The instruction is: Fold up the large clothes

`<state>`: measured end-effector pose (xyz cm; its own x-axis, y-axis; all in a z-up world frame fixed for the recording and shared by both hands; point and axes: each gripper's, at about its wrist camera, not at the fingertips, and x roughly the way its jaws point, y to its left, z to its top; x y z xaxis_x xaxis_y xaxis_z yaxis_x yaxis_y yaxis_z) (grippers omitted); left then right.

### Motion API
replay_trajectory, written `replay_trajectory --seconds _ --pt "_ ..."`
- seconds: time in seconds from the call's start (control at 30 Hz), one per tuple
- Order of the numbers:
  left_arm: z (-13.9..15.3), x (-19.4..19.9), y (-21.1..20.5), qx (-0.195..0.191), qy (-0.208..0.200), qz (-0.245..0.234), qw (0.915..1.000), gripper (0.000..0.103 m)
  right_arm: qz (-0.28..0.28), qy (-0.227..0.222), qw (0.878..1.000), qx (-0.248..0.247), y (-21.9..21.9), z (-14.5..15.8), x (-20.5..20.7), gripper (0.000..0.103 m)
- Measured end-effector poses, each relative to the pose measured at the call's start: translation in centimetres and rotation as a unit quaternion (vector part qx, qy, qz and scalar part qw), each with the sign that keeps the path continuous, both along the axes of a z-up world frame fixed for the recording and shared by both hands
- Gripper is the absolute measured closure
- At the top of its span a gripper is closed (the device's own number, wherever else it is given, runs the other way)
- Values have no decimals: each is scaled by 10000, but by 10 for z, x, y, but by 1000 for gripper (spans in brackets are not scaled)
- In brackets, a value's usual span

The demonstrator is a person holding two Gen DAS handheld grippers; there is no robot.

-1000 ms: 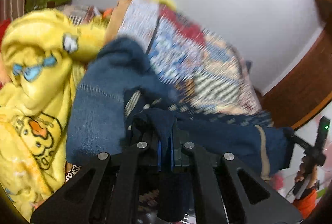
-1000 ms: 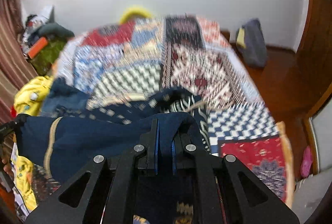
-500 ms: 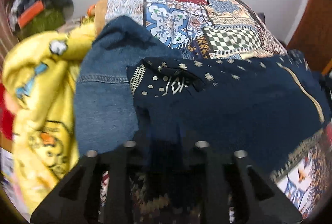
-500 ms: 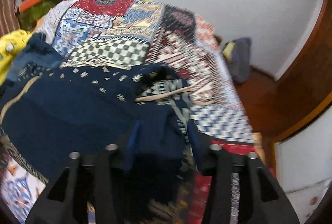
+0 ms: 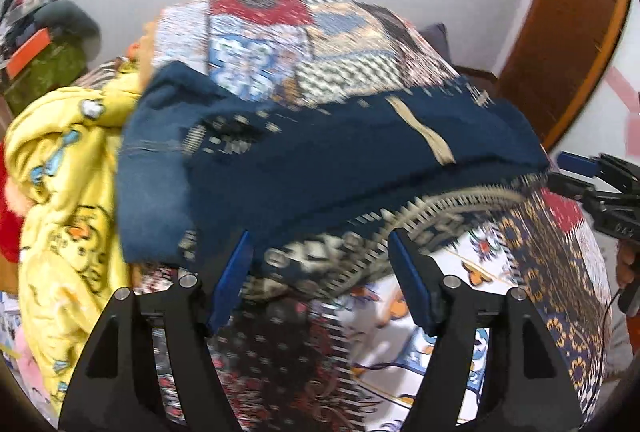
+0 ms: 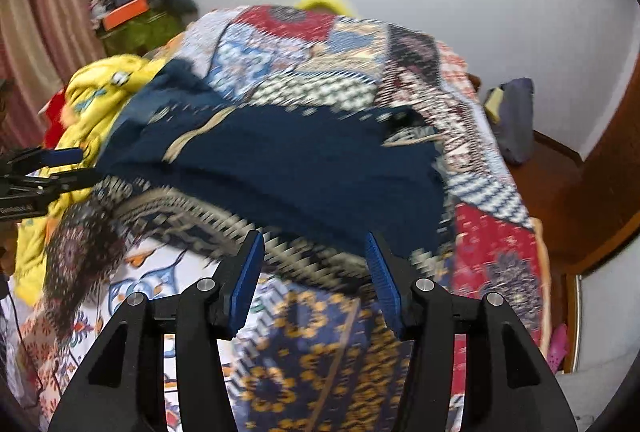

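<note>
Left wrist view: my left tongs (image 5: 320, 272) have just opened wide, empty; my right tongs (image 6: 312, 272) likewise, both clear of the folded navy patterned garment (image 5: 340, 160) on the bed (image 5: 560, 272).

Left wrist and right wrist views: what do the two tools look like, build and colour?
Both match: the left tool and the right tool have matte black angular linkage arms with triangular cutouts and silver round pivot pins. Each finger ends in a flat blue pad, ribbed on the right tool. White lettering marks the left tool's side, unreadable.
</note>
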<state>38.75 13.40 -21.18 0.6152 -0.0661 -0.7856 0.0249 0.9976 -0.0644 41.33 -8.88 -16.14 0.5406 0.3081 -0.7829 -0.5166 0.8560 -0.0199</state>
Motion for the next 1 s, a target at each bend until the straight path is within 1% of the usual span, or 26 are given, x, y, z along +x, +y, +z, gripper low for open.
replay_trajectory --seconds 0.07,0.13,0.23,0.27,0.33,0.37,0.43,0.47,0.5,0.57,0.63,0.7,0.8,0.9,0.93,1.0 --pt "-10 6 -9 148 22 -20 9999 34 85 75 9999 -17 12 -10 2 54" --pt "-23 17 -12 318 64 94 9994 34 122 118 9998 -92 23 -20 6 54" --pt "-37 38 -7 728 168 316 9967 34 115 156 9992 -352 38 -35 16 54" --pt "-38 44 -3 708 155 349 9968 34 80 160 9990 -416 41 -39 21 54" --pt "-34 50 8 471 64 339 9983 34 115 49 9991 -413 45 -39 28 54" --pt "-31 56 14 396 -7 362 9986 33 149 -145 9987 -457 48 -36 32 54" --pt "-25 69 21 405 -65 362 9985 31 250 -442 9970 -575 53 -30 43 53" --pt "-22 80 25 428 -84 391 9983 29 322 -495 9963 -627 56 -28 52 51" --pt "-19 92 29 472 -97 436 9979 29 358 -507 9958 -670 61 -25 67 51" --pt "-14 115 36 718 -104 599 9956 29 259 -514 9954 -770 67 -21 88 51" --pt "-5 135 44 933 -136 793 9924 29 -41 -650 9935 -936 73 -12 115 52" --pt "11 153 53 1040 -277 1014 9890 29 -283 -868 9910 -978 76 0 125 52" --pt "33 157 60 1245 -577 1284 9822 29 -638 -1277 9860 -857 75 20 127 51" --pt "49 148 66 1169 -745 1341 9812 29 -778 -1579 9820 -691 69 34 116 51" --pt "52 143 67 1095 -789 1329 9819 29 -769 -1587 9823 -624 67 36 113 50" --pt "53 134 67 920 -816 1282 9841 29 -623 -1425 9867 -479 66 34 107 48"
